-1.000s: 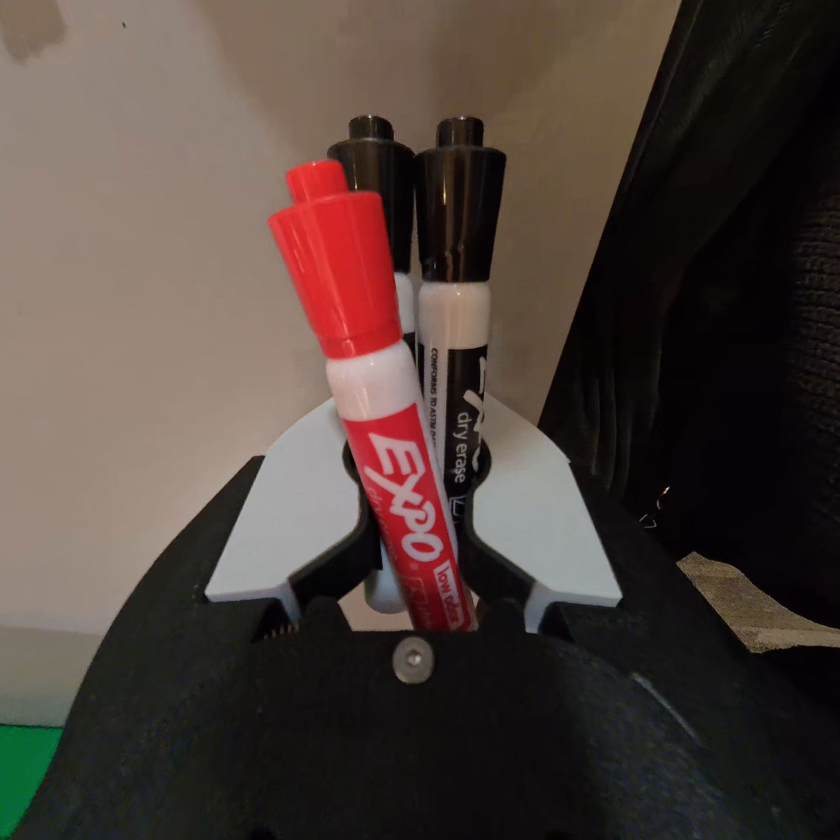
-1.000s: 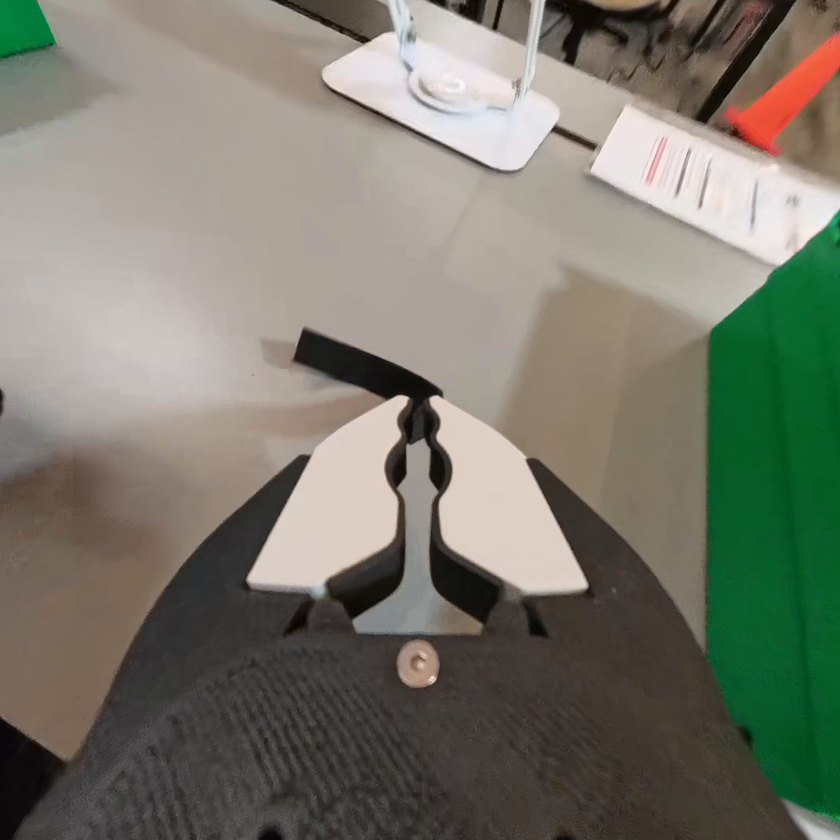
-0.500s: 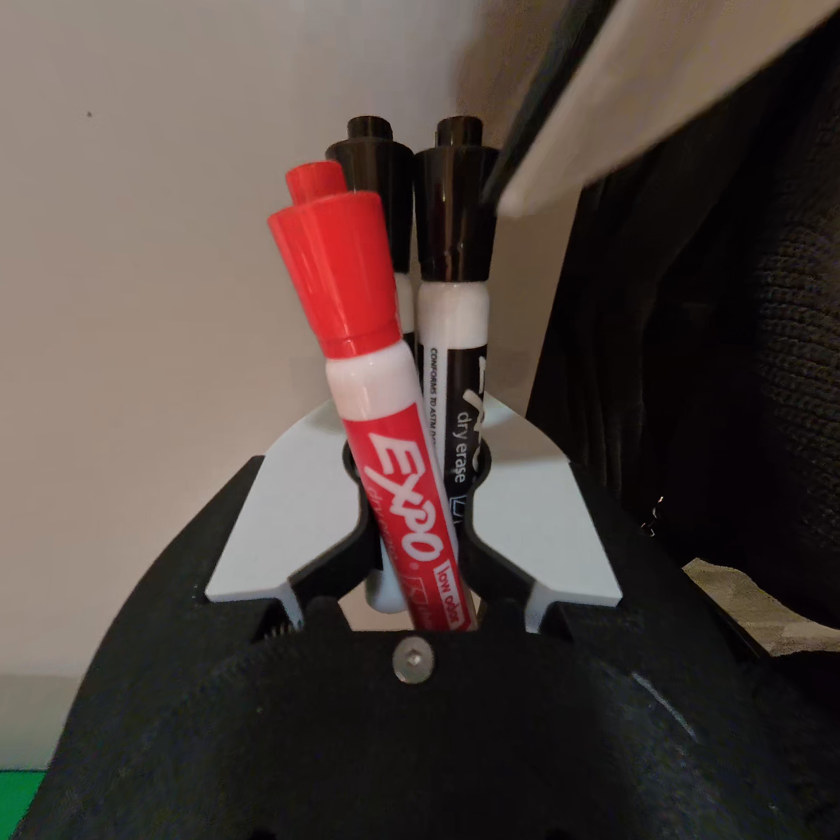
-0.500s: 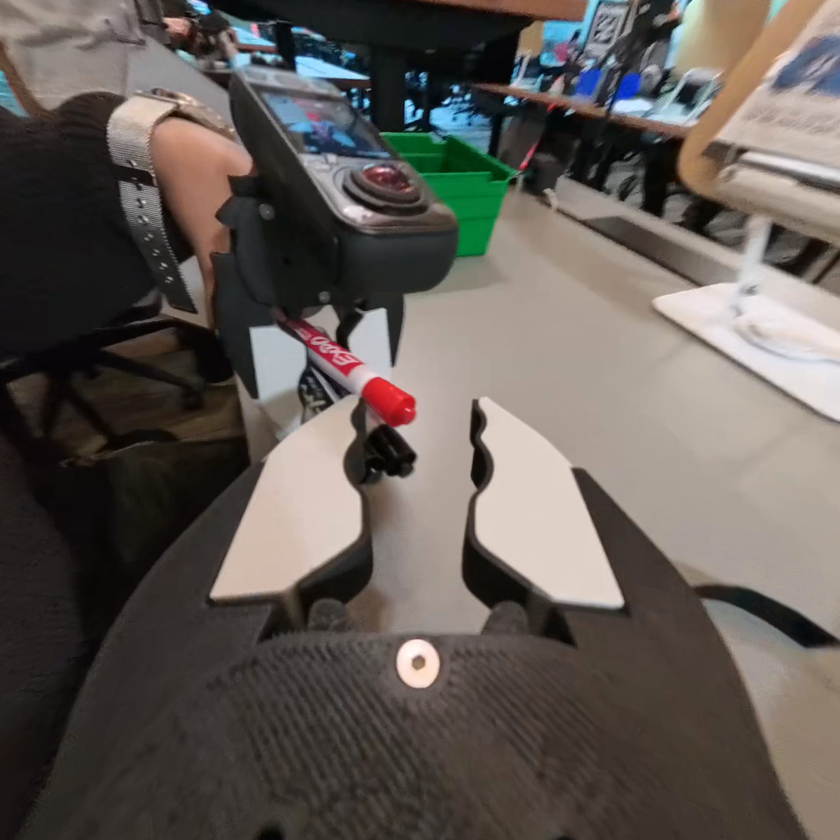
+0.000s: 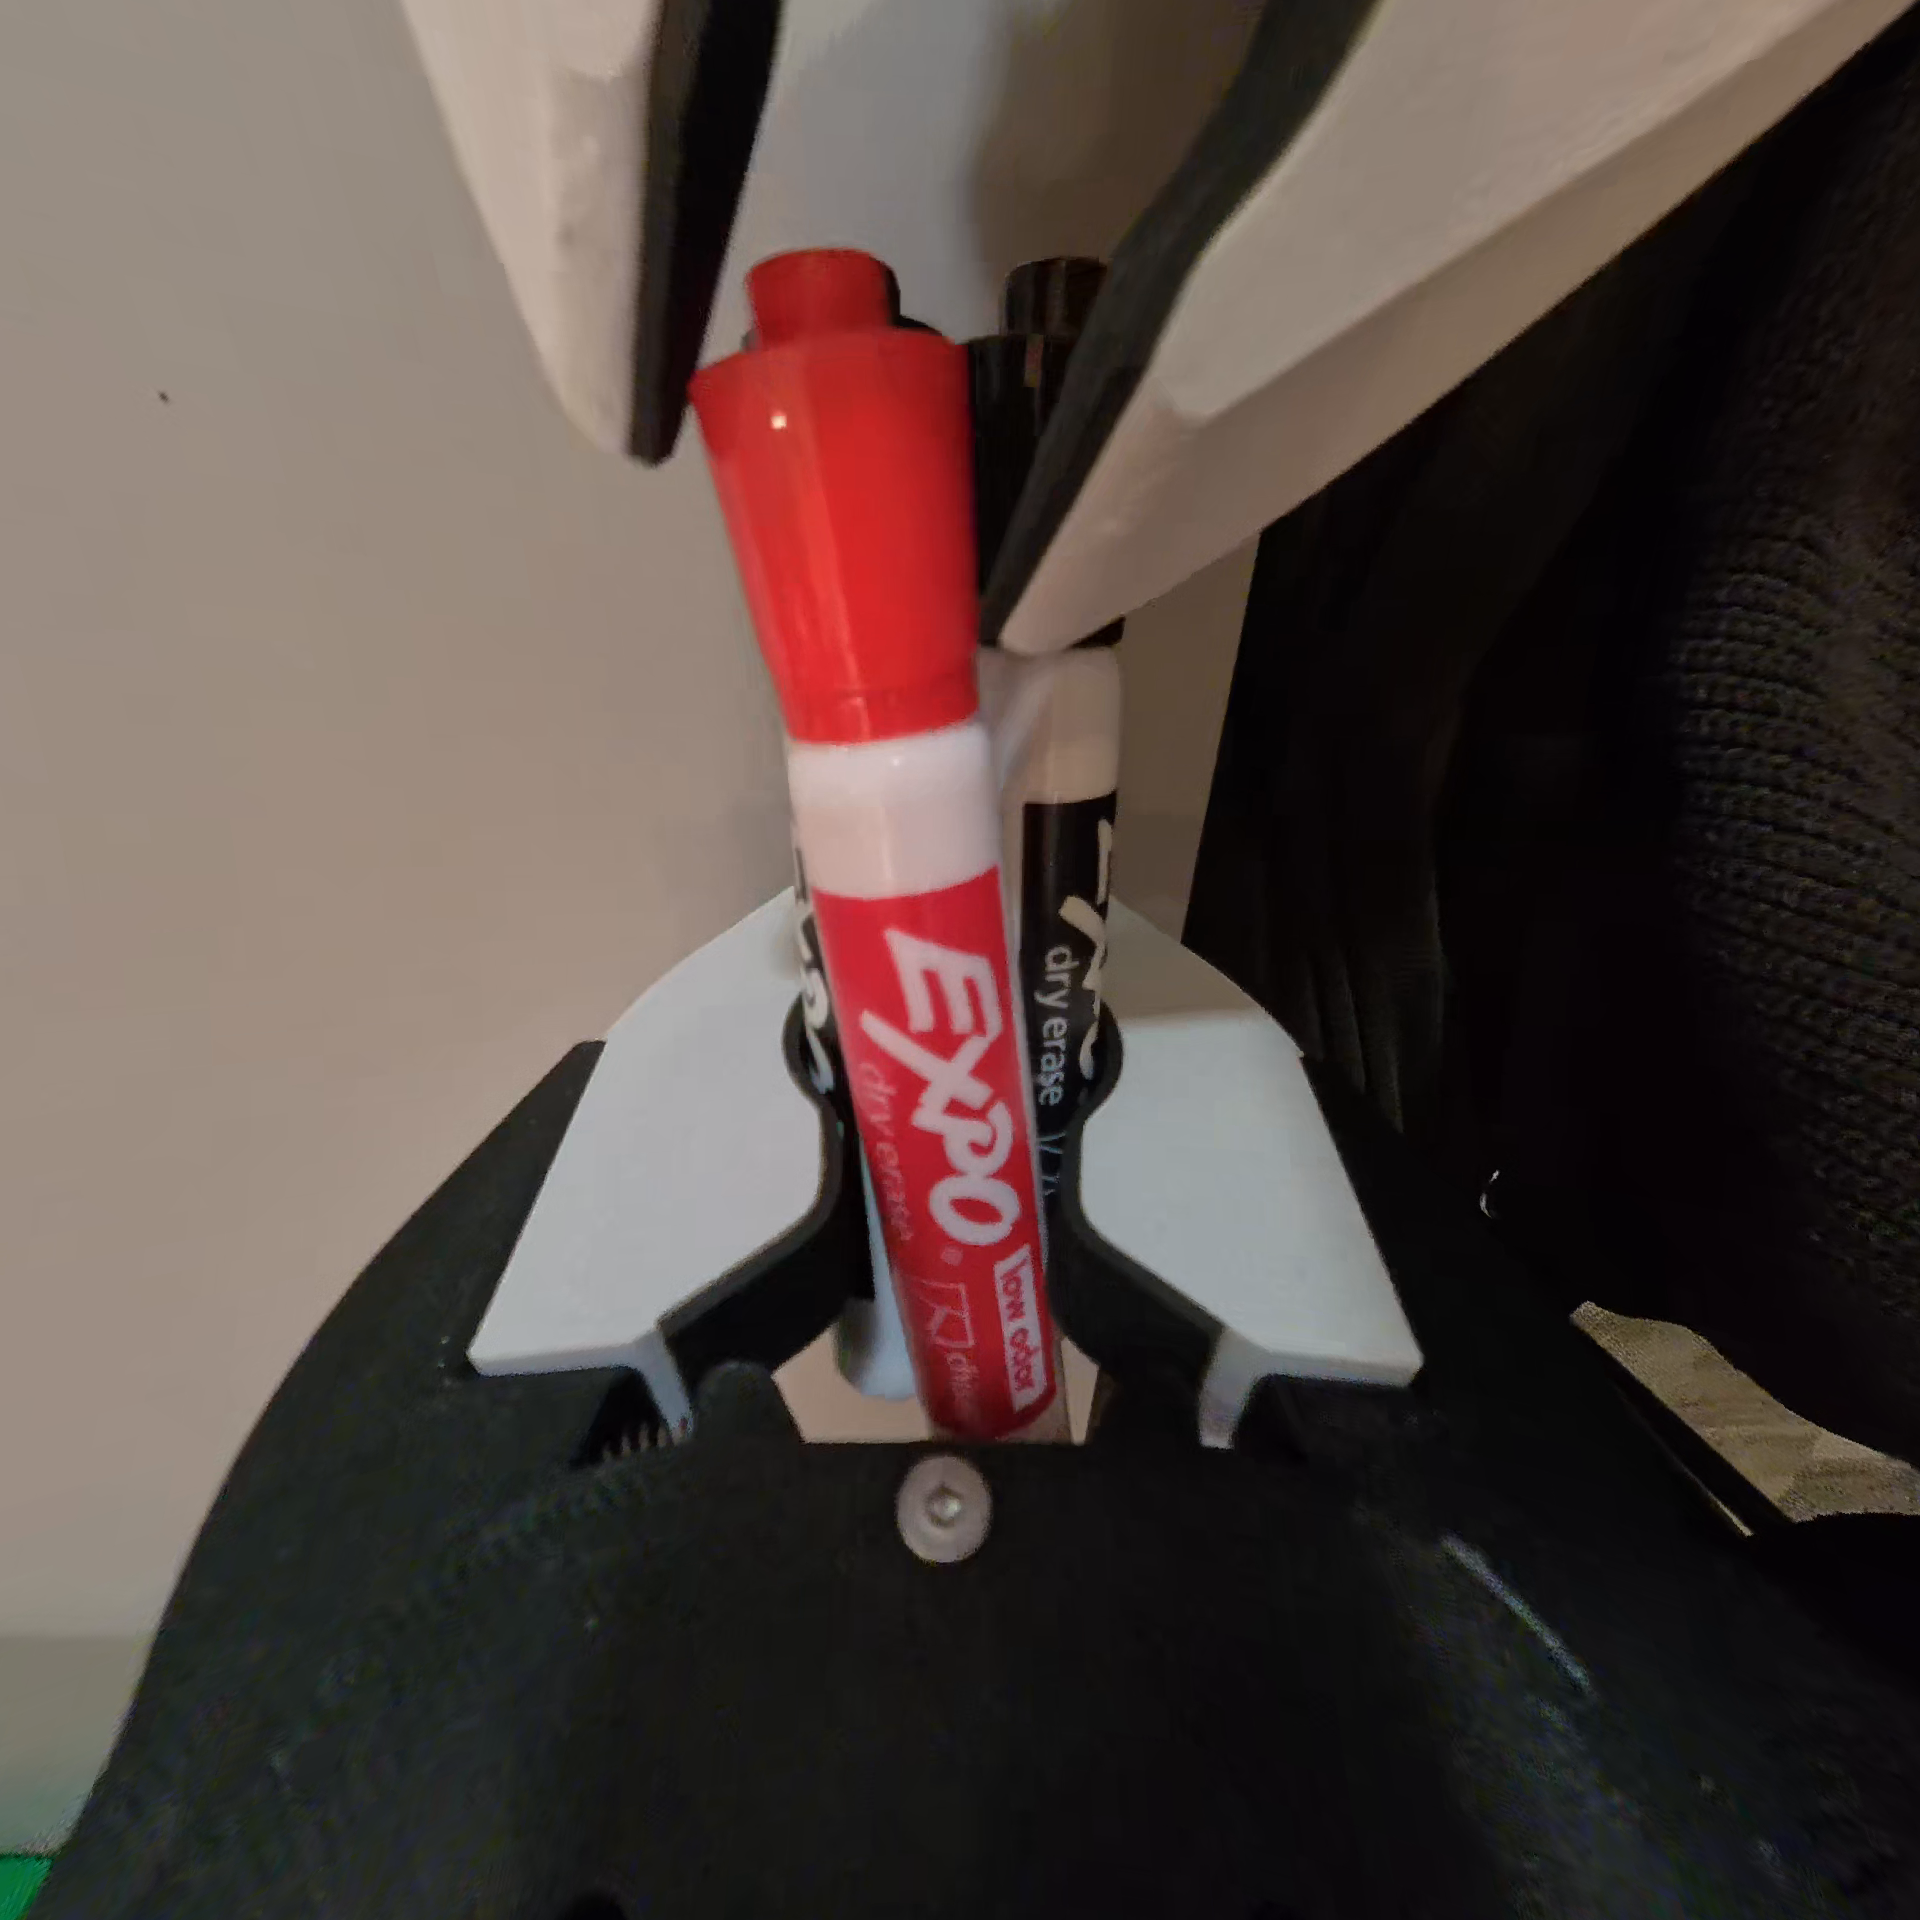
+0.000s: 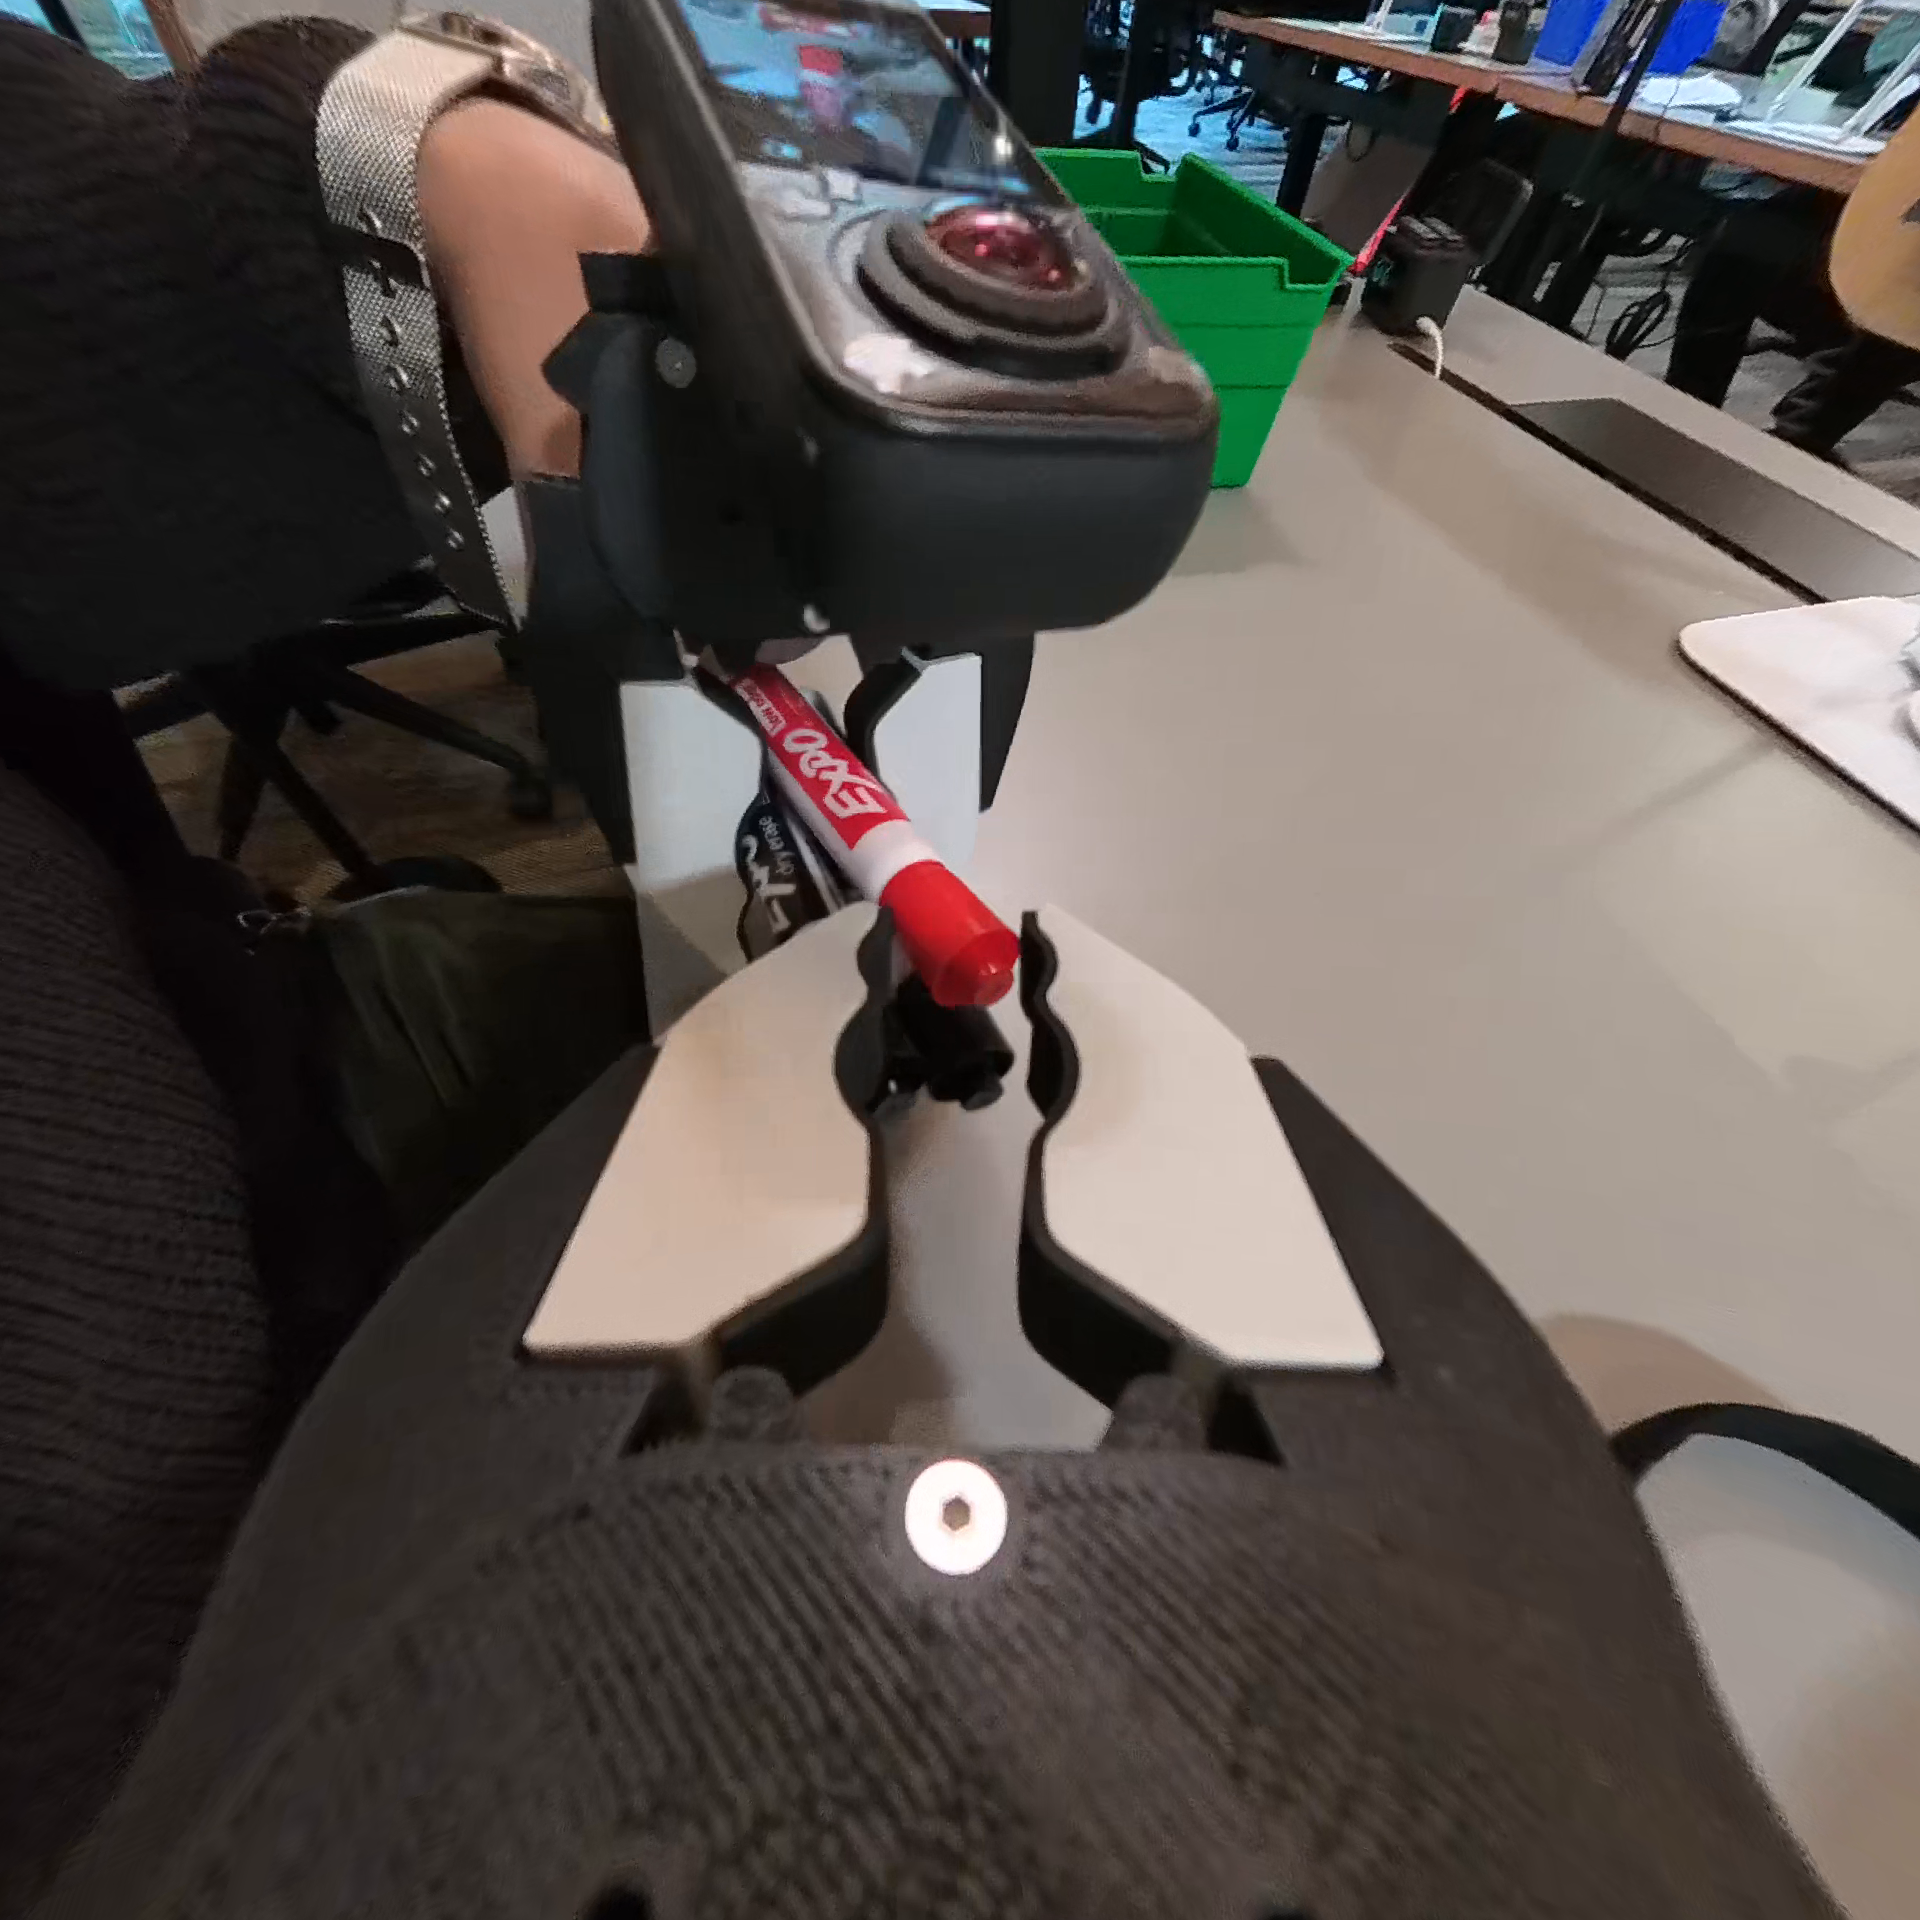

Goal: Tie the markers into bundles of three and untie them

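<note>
My left gripper is shut on three markers held upright: a red marker in front, a black marker to its right, and a second black marker mostly hidden behind the red one. My right gripper is open, its jaws narrowed and flanking the cap ends of the red marker and the black caps. Its white fingers show at the top of the left wrist view. The left gripper faces it from close range.
A black strap lies on the grey table at the lower right. A green bin stands behind the left gripper. A white stand base is at the right. A person's wrist with a watch band holds the left gripper. Left tips to right tips: about 9 centimeters.
The right gripper let go of the black strap, opened and swung to the markers. Its jaws have moved over the cap ends and narrowed. The left gripper kept hold of the markers.
</note>
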A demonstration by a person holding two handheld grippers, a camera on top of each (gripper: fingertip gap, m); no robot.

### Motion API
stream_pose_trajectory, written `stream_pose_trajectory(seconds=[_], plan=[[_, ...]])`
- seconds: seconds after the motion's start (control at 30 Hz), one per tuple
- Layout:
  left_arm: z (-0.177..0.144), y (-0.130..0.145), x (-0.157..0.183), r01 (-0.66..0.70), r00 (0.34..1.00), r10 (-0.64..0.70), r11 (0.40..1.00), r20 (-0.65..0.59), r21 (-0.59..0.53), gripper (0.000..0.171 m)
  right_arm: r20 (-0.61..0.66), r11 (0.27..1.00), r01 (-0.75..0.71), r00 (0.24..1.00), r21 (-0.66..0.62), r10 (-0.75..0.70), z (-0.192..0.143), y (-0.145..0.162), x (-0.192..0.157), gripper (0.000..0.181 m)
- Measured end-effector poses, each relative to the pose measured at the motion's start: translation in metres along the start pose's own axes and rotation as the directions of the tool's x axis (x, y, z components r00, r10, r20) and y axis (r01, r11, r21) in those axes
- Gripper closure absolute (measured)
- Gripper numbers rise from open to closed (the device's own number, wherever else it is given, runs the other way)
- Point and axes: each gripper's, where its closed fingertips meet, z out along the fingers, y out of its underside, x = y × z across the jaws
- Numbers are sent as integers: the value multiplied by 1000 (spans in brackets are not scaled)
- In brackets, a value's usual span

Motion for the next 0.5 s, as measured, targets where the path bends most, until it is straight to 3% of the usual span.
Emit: stream_pose_trajectory(seconds=[0.5], plan=[[-3,7,-8,31,999,-31,999,13,10,128,-40,999,51,998,0,-51,-5,1,6,166]])
